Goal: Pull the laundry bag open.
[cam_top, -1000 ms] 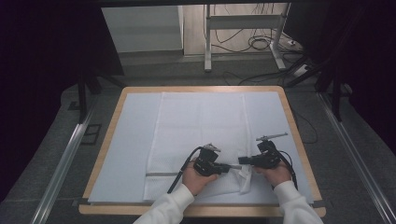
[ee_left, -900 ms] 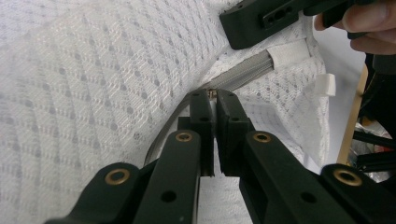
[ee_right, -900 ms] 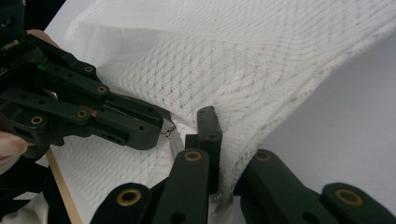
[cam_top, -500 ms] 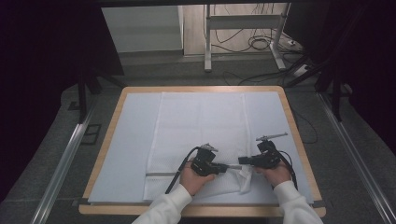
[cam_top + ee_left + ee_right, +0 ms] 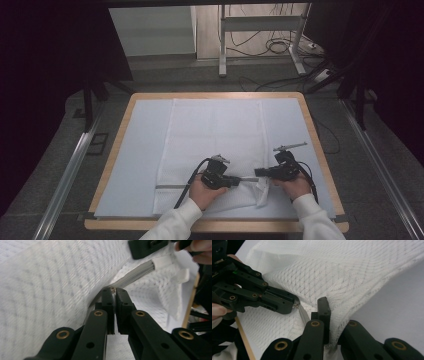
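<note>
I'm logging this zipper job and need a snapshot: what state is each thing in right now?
White mesh bag: lying flat on the table, near right corner lifted and bunched.
Zipper: grey, runs along the bag's near edge; whether zipped I cannot tell.
Zipper pull: pinched between the left jaws.
Left gripper: shut on the pull.
Right gripper: shut on the mesh beside the zipper.

No readable text, label or number anywhere.
</note>
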